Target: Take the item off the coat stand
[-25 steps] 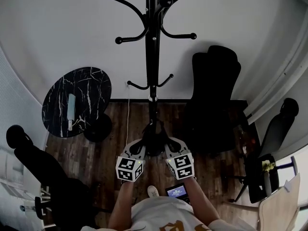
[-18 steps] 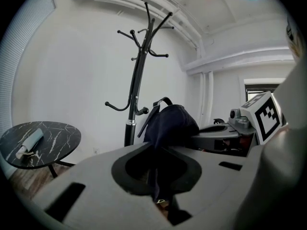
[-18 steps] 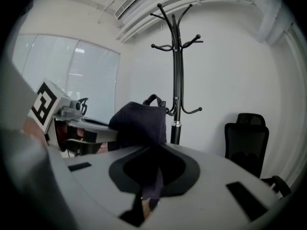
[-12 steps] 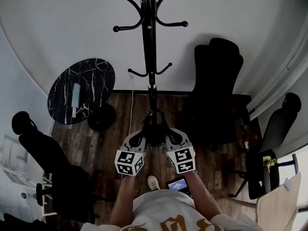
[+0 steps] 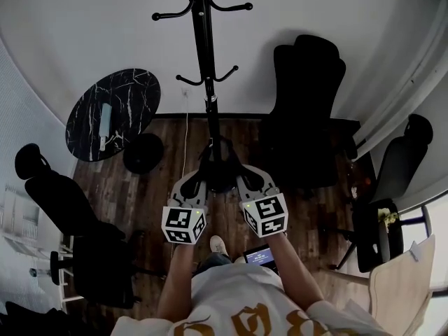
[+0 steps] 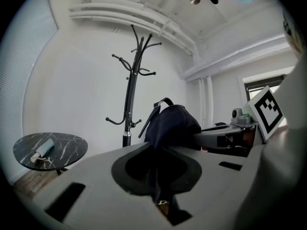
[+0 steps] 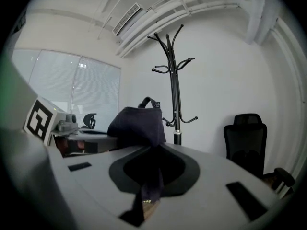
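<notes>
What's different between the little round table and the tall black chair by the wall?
The round table has a white-veined marble top; the tall black chair is plain black. The table is low and bears a pale object; the chair is high-backed. The table stands left of the coat stand, the chair right. Both stand near the white wall.

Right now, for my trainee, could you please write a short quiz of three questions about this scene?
1. True or false: the dark bag hangs on the coat stand.
2. What is shut on the bag? A) only the left gripper B) only the right gripper C) both
3. Fill in: in the head view, the black office chair stands to the ___ of the coat stand.

Key: 1 false, it is held clear of the stand; 2 C; 3 right.
</notes>
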